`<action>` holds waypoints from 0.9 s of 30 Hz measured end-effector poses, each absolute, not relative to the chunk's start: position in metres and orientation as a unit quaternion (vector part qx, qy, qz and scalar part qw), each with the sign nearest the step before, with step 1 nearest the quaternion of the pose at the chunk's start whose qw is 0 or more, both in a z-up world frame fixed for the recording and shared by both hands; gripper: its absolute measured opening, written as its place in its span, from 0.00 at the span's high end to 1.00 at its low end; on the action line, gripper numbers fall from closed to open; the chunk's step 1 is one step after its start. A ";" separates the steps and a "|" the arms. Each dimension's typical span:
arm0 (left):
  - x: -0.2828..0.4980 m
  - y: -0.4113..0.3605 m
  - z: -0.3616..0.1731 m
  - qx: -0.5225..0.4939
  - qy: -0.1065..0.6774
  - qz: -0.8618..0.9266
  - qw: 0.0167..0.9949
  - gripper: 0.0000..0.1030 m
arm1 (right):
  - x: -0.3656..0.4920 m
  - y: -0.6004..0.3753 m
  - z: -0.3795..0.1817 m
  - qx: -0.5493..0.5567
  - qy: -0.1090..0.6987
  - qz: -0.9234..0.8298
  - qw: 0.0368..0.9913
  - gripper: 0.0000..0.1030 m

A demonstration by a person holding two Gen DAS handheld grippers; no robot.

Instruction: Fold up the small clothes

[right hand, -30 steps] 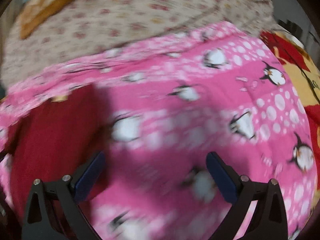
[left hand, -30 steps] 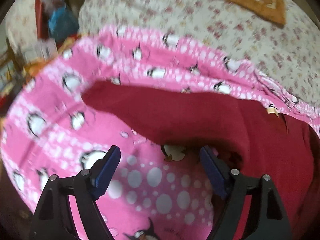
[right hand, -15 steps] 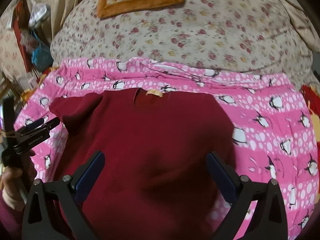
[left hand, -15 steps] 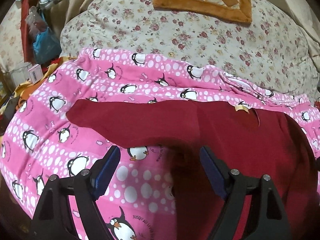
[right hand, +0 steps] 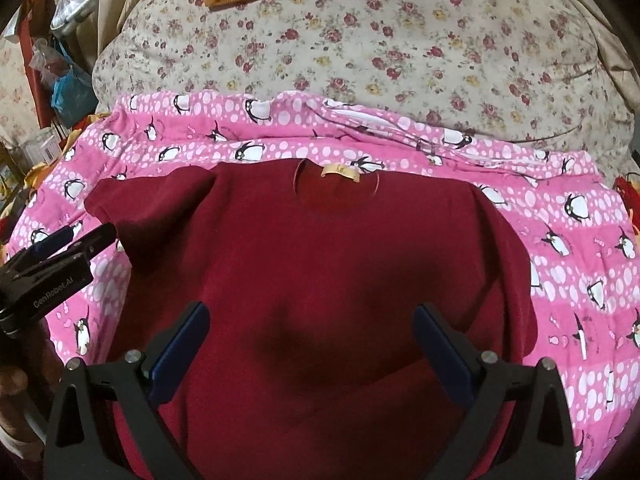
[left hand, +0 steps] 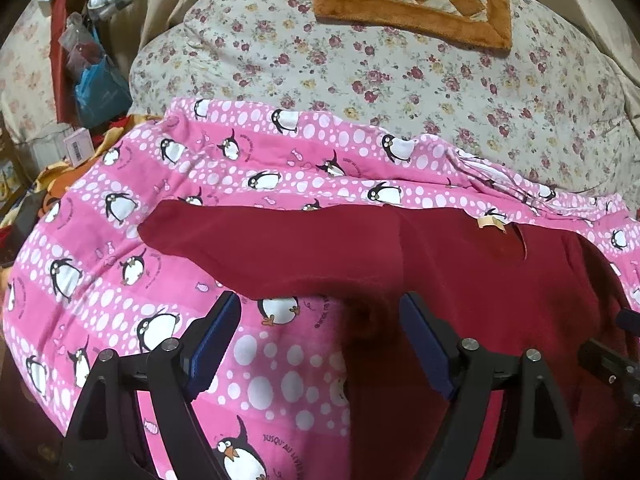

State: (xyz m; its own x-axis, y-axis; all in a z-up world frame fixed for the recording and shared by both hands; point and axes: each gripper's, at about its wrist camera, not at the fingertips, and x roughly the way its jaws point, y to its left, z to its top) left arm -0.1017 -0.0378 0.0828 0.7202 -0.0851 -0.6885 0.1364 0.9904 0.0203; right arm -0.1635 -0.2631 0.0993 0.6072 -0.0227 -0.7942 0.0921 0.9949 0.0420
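A small dark red sweater [right hand: 328, 280] lies flat, neck away from me, on a pink penguin-print blanket [right hand: 580, 264]. Its tan neck label [right hand: 341, 172] faces up. In the left wrist view the sweater [left hand: 460, 280] fills the right side, with its left sleeve [left hand: 240, 248] stretched out to the left. My left gripper [left hand: 320, 340] is open and empty above the sleeve's lower edge near the armpit; it also shows in the right wrist view [right hand: 60, 256]. My right gripper [right hand: 312, 352] is open and empty over the sweater's body.
A floral quilt [right hand: 400, 60] rises behind the blanket, with an orange checkered cushion [left hand: 416, 0] on it. Bags and clutter [left hand: 96, 80] stand at the far left. A red and yellow cloth [right hand: 624, 184] shows at the right edge.
Both grippers have pulled back and up from the blanket. The views went from close and blurred to a wider look at the whole spread sweater. Both stay open.
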 end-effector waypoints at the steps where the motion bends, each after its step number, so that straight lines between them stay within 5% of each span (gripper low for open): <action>1: -0.101 -0.039 0.082 0.037 0.370 -0.061 0.926 0.38 | -0.164 -0.264 0.099 0.044 0.442 -0.033 0.895 0.00; 11: -0.103 -0.052 0.080 0.048 0.366 -0.070 0.927 0.38 | -0.161 -0.270 0.094 0.142 0.435 -0.037 0.888 0.00; 27: -0.098 -0.056 0.075 0.038 0.379 -0.073 0.922 0.38 | -0.150 -0.256 0.088 0.092 0.439 -0.042 0.893 0.00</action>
